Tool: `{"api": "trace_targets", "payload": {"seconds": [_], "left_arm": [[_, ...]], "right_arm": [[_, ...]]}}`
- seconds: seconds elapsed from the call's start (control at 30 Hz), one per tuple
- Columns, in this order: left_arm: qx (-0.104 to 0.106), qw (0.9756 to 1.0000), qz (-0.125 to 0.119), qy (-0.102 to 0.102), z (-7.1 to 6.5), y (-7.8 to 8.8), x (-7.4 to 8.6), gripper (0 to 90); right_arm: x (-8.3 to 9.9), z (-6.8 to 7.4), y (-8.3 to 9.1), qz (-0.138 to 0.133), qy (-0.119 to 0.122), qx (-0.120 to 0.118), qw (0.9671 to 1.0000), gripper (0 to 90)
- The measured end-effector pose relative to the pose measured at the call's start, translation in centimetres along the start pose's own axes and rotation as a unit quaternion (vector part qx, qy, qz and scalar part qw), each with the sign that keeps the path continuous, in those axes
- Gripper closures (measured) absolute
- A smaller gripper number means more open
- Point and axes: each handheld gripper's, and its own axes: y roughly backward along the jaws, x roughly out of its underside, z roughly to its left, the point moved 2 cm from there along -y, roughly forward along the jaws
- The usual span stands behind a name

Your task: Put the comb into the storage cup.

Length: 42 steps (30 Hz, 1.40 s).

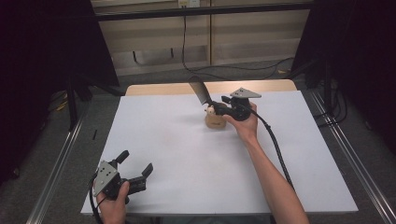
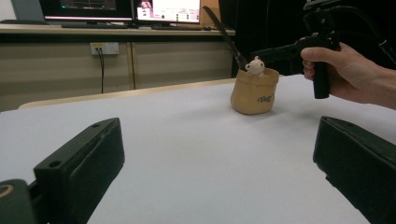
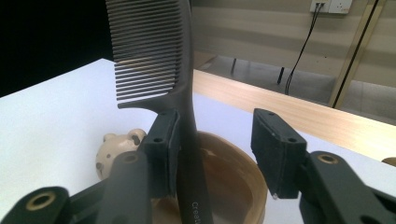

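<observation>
Standing with its handle down in a small tan pouch (image 1: 215, 121) near the far middle of the white tabletop (image 1: 187, 154), the black comb (image 1: 201, 91) leans up and away, teeth at the top. The right gripper (image 3: 215, 154) is at the pouch's mouth with its jaws spread; the comb's handle lies against one pad while the other pad stands clear, so nothing is pinched. A little pale bear figure (image 3: 116, 149) sits at the pouch's rim beside it. The left gripper (image 1: 135, 170) hovers spread and empty over the near left corner, well apart from all this. By its look the comb is light, stiff plastic, smooth and likely slippery; the plain handle below the teeth is the place to grip. The pouch seems soft and may tip or drag if the comb is pulled sideways
</observation>
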Motion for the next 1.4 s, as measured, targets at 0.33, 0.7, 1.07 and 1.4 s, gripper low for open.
{"api": "trace_targets", "payload": {"seconds": [0.33, 0.7, 1.07, 1.4], "left_arm": [[0.0, 1.0, -0.001, 0.0, 0.0, 0.0, 0.0, 2.1], [-0.002, 1.0, 0.0, 0.001, 0.0, 0.0, 0.0, 2.1], [-0.009, 0.9999, 0.003, 0.005, 0.1, 0.2, 0.1, 2.1], [-0.012, 0.9999, 0.005, 0.005, 0.1, 0.2, 0.1, 2.1]], "right_arm": [[-0.3, -0.4, 0.3, -0.006, -0.024, 0.007, 0.9997, 27.9], [-0.5, -0.7, 0.7, -0.005, -0.035, 0.011, 0.9993, 12.3], [-0.9, -0.7, 1.4, -0.002, -0.02, 0.031, 0.9993, 3.8], [-1.3, -0.6, 2.6, -0.011, -0.016, 0.044, 0.9988, 3.7]]}}
